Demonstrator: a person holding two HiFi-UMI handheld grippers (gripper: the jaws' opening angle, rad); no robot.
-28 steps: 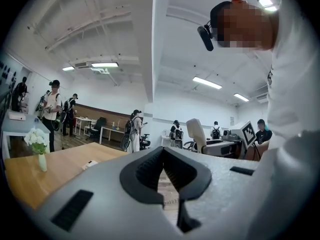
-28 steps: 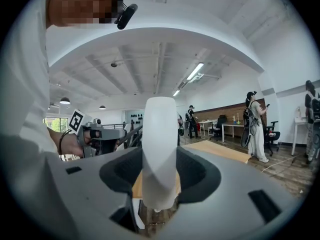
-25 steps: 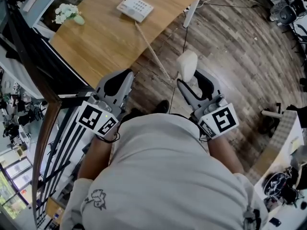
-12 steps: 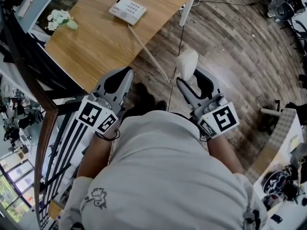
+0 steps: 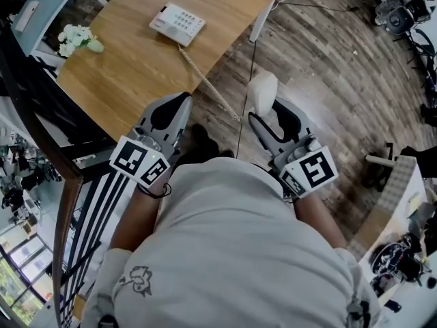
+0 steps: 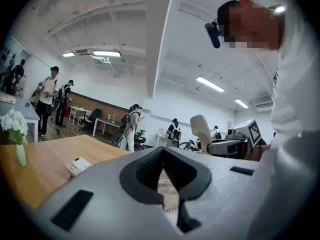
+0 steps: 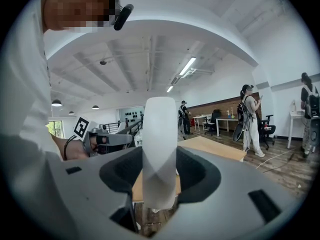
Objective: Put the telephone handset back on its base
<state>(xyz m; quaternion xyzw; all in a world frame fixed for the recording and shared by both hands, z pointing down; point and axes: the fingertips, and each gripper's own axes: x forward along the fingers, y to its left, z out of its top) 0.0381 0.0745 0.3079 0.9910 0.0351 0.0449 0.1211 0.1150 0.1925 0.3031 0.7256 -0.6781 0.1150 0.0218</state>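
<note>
The white telephone base [image 5: 177, 24] with its keypad lies on the wooden table [image 5: 130, 67], far from both grippers; it is also small in the left gripper view [image 6: 78, 166]. A coiled cord [image 5: 208, 85] runs from it off the table edge toward the white handset [image 5: 262, 93]. My right gripper [image 5: 263, 113] is shut on the handset [image 7: 160, 151], which stands upright between its jaws over the floor. My left gripper [image 5: 169, 115] is shut and holds nothing, hanging by the table's near edge.
A small vase of white flowers [image 5: 75, 38] stands at the table's left end. A black cable [image 5: 247, 80] hangs past the white table leg [image 5: 259, 24]. Chairs and equipment crowd the right side [image 5: 399, 12]. Several people stand in the room behind [image 6: 129, 125].
The view has shifted so the table and phone base sit slightly further left and up. Both grippers keep their pose, the handset still held in the right one.
</note>
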